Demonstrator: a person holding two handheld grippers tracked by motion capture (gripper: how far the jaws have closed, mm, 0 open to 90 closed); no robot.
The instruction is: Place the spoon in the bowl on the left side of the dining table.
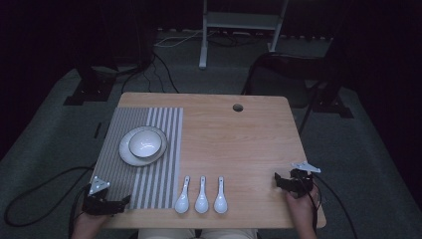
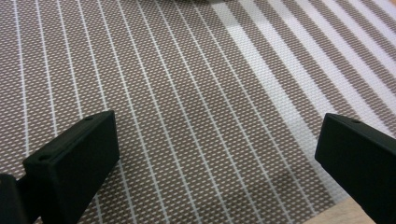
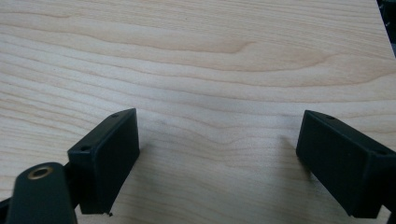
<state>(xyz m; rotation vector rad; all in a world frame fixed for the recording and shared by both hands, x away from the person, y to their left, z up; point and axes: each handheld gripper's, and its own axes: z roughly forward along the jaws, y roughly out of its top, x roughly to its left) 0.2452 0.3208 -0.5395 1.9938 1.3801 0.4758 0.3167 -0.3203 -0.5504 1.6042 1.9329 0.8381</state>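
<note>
both claws (image 2: 215, 154) (image 3: 217, 158) wide apart, over unmarked placemat (image 2: 187, 93) and table (image 3: 210, 56)

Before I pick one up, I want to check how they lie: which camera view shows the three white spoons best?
The high view: the three white spoons lie side by side near the table's front edge, bowls toward the person. The left gripper view looks at the striped placemat, the right gripper view at bare wood.
</note>
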